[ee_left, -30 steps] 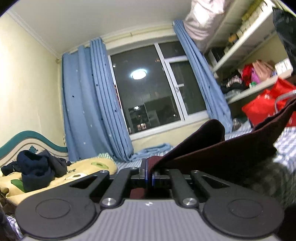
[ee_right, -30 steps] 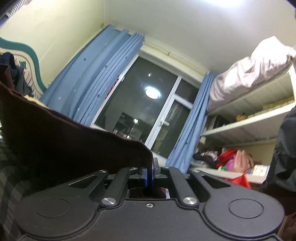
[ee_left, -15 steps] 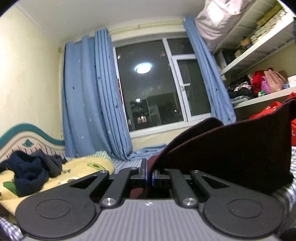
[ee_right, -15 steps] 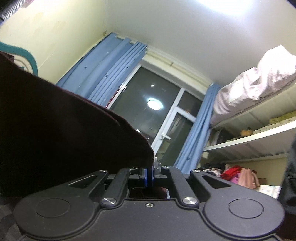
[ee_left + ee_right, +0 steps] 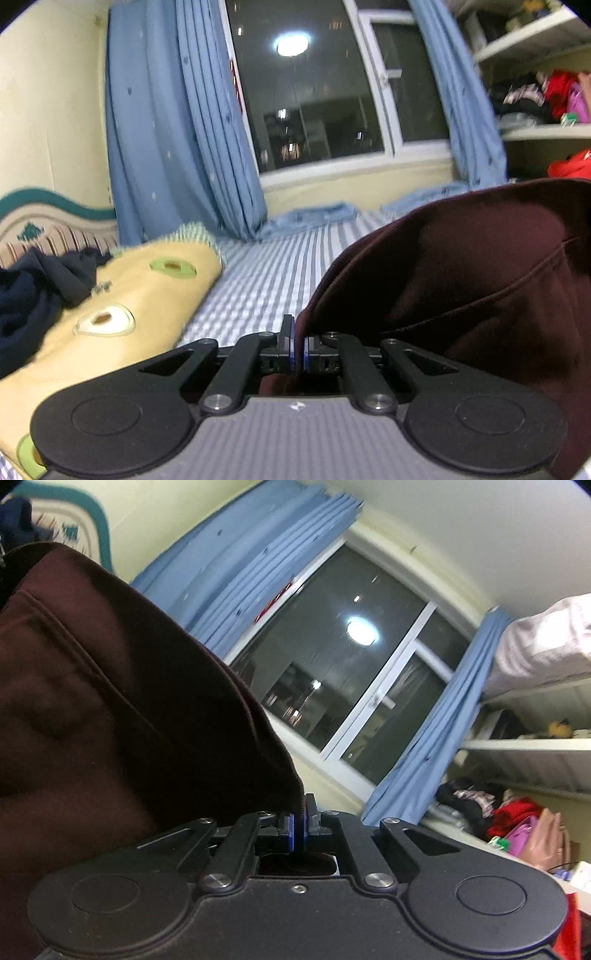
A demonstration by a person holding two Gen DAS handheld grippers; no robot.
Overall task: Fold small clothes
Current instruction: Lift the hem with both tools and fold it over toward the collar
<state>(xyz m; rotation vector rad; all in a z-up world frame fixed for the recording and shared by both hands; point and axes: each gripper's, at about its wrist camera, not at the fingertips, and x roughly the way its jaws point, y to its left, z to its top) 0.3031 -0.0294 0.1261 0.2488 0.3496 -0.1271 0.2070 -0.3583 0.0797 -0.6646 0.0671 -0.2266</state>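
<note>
Both grippers held one garment above the bed. The left gripper (image 5: pixel 297 345) was clamped on an edge of the maroon garment (image 5: pixel 480 295), which rose to the right of its jaws and filled the near right of that view. The right gripper (image 5: pixel 298 825) was likewise clamped on the garment (image 5: pixel 110 720), which spread to the left of its jaws. The cloth hung slack between the two grips, apparently clear of the bed (image 5: pixel 266 280).

Progress: judged from these views, the work was at an early or middle stage. The garment was lifted and spread by two edge points; no finished fold could be seen, and it had not yet been laid flat. Folding and setting down remained. A dark navy heap (image 5: pixel 33 295) lay at the far left on a yellow quilt (image 5: pixel 140 306), probably more clothing awaiting its turn.

Materials and shapes: the garment was a soft, matte knit with a stitched seam curving across it and a rolled, hemmed border; it sagged in broad, rounded folds. The bed sheet was a fine blue-and-white check, lying flat. The quilt was padded, yellow, with green and cream oval motifs. Blue curtains (image 5: pixel 177 129) hung in long pleats beside a dark window (image 5: pixel 314 92). Shelves (image 5: pixel 524 746) at the right held bags and bundled cloth.
</note>
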